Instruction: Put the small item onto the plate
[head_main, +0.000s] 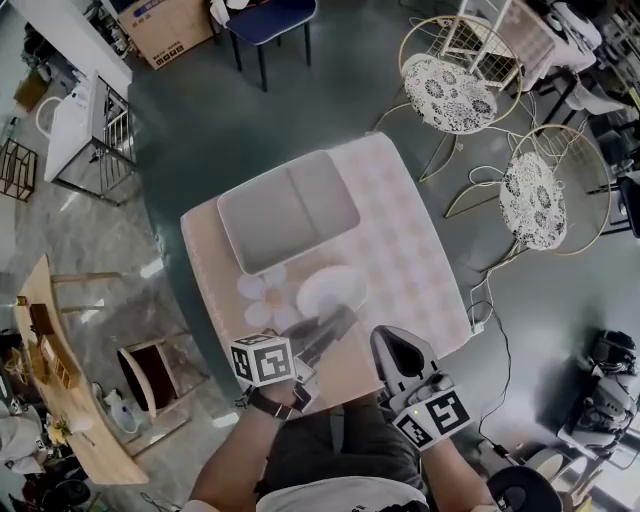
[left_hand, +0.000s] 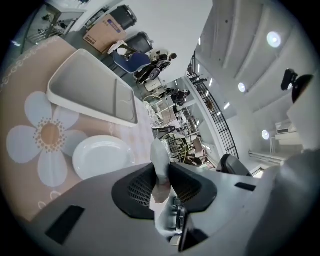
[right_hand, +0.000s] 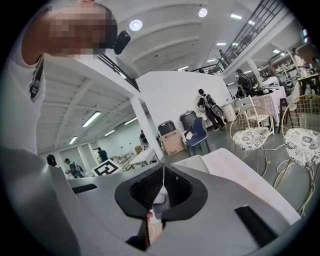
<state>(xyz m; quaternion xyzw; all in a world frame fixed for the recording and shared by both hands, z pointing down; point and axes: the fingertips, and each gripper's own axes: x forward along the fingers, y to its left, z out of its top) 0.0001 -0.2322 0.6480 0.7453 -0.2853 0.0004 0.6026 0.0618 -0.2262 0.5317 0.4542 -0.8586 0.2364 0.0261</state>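
head view, looking steeply down: the bench (head_main: 412, 240) with its pale checked cloth fills the middle of the frame. a grey tray (head_main: 288, 210) lies at the bench's upper left, and just below it sits the white plate (head_main: 332, 288), partly on a flower-print mat (head_main: 262, 292).

left tongs (head_main: 335, 325) come in from the lower centre, marker cube low at the wrist, dark tips pointing up-right and reaching the plate's lower edge in this view. whether they touch the plate can't be told from here.

over to the left gripper view: the left tongs (left_hand: 161, 169) are pinched down on the small item (left_hand: 159, 151), a pale, whitish piece standing up between the pads and poking out past the tips. jaws only narrowly apart, the item filling that gap. the plate (left_hand: 102, 156) shows bare at the lower left of that frame, beside the flower mat (left_hand: 45, 136), with the tray (left_hand: 92, 90) above it. so the item is in the grip, not on the plate.

right tongs (head_main: 390, 345) sit at the bench's lower edge, right of the left pair, well clear of the plate. in the right gripper view the right tongs (right_hand: 162, 172) have their tips pressed together in a thin line, nothing between them.
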